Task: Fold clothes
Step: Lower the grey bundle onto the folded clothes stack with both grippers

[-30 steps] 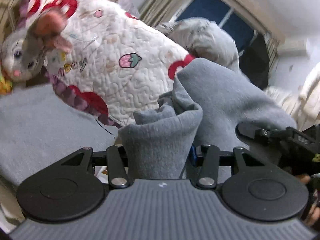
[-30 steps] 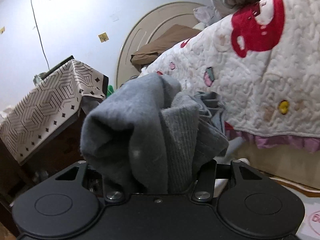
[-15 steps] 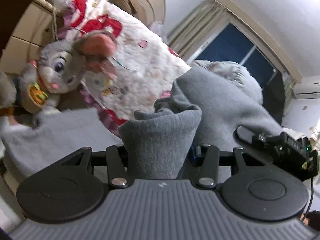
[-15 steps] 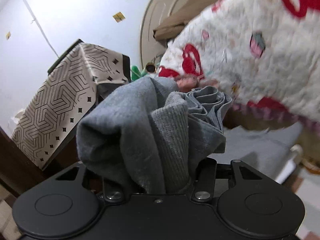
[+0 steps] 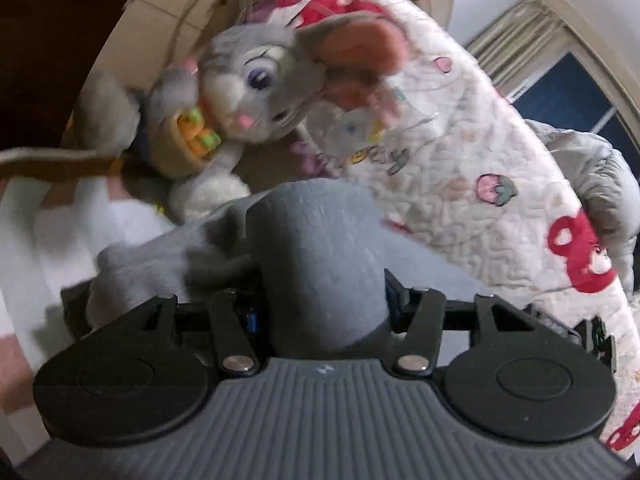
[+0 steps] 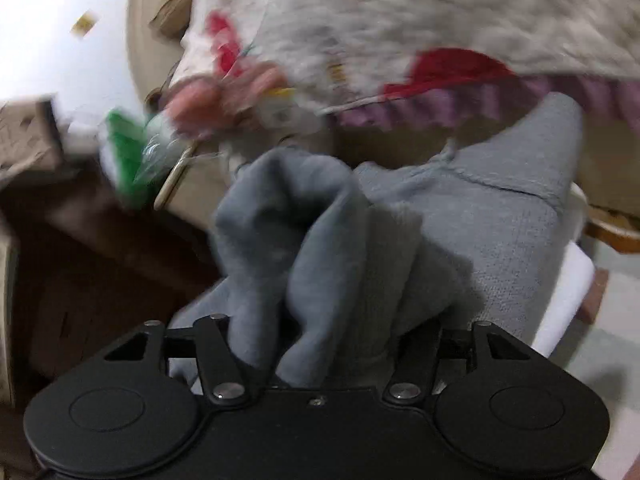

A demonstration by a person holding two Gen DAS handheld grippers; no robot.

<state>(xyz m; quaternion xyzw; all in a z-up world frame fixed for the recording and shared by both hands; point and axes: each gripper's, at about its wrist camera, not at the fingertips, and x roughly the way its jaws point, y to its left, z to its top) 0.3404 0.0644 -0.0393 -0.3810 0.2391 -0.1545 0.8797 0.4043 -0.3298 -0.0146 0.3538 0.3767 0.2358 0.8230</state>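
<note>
A grey knit garment (image 5: 320, 240) lies folded over on a pale surface beneath me. One bunch of it stands between the jaws of my left gripper (image 5: 324, 292). Those jaws are opening, and the cloth still fills the gap and hides the fingertips. In the right wrist view the same grey garment (image 6: 500, 220) spreads away to the right. A thick wad of it is between the jaws of my right gripper (image 6: 328, 312), which are also opening, with cloth touching both sides. Both views are blurred by motion.
A grey plush rabbit (image 5: 256, 80) with pink ears sits just beyond the garment, against a white quilt (image 5: 480, 160) with red prints. That quilt (image 6: 400, 20) hangs over the far side. Dark wooden furniture (image 6: 100, 272) and a green item (image 6: 128, 152) are at the left.
Both grippers have swung down and forward with the garment, so the rabbit and quilt edge are now close. The cloth bunches sit lower and looser, and both jaw gaps look wider.
</note>
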